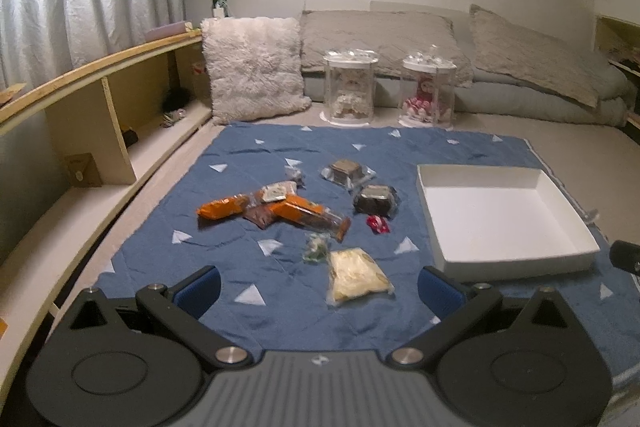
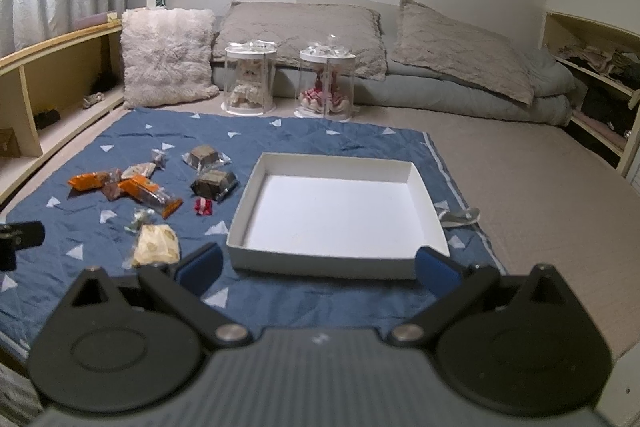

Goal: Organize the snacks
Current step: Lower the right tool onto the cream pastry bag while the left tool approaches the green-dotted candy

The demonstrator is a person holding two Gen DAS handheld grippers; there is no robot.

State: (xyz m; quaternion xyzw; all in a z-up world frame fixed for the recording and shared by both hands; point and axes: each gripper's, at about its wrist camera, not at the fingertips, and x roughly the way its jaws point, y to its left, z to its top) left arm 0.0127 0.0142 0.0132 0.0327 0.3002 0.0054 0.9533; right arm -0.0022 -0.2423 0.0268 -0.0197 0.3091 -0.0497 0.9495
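Several wrapped snacks lie on a blue mat (image 1: pixel 248 259): orange packets (image 1: pixel 304 213), two dark cakes (image 1: pixel 376 201), a small red candy (image 1: pixel 378 225), a green-white candy (image 1: pixel 316 247) and a pale yellow packet (image 1: pixel 356 275). An empty white box (image 1: pixel 500 219) sits to their right; it is central in the right wrist view (image 2: pixel 336 215). My left gripper (image 1: pixel 318 285) is open and empty, just before the yellow packet. My right gripper (image 2: pixel 318 267) is open and empty at the box's near wall. The yellow packet (image 2: pixel 156 245) lies to its left.
Two clear jars with dolls (image 1: pixel 350 91) (image 1: pixel 428 95) stand beyond the mat, before pillows and folded bedding (image 1: pixel 520 67). A fluffy cushion (image 1: pixel 252 67) leans at back left. Wooden shelves (image 1: pixel 100 115) run along the left; more shelves (image 2: pixel 596 83) on the right. A spoon (image 2: pixel 460 215) lies right of the box.
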